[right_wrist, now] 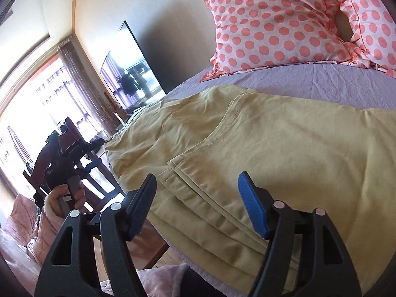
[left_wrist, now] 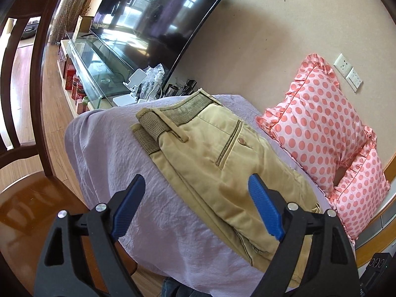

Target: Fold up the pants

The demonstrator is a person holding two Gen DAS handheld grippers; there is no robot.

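Observation:
Khaki pants (left_wrist: 217,163) lie folded on a table covered with a lilac cloth (left_wrist: 118,153), waistband at the far end, a buttoned back pocket facing up. My left gripper (left_wrist: 196,183) is open and empty, held just above the near part of the pants. In the right wrist view the pants (right_wrist: 247,153) show stacked folded layers with hems near the table's front edge. My right gripper (right_wrist: 198,180) is open and empty, just above those hems. The left gripper (right_wrist: 92,164) also shows there, held in a hand at the left, off the table edge.
Two pink polka-dot pillows (left_wrist: 319,128) lie along the far right of the table, against the wall. A large TV (left_wrist: 158,17) stands on a glass-topped cabinet (left_wrist: 99,74) with small items. A dark wooden chair (left_wrist: 29,99) stands at the left.

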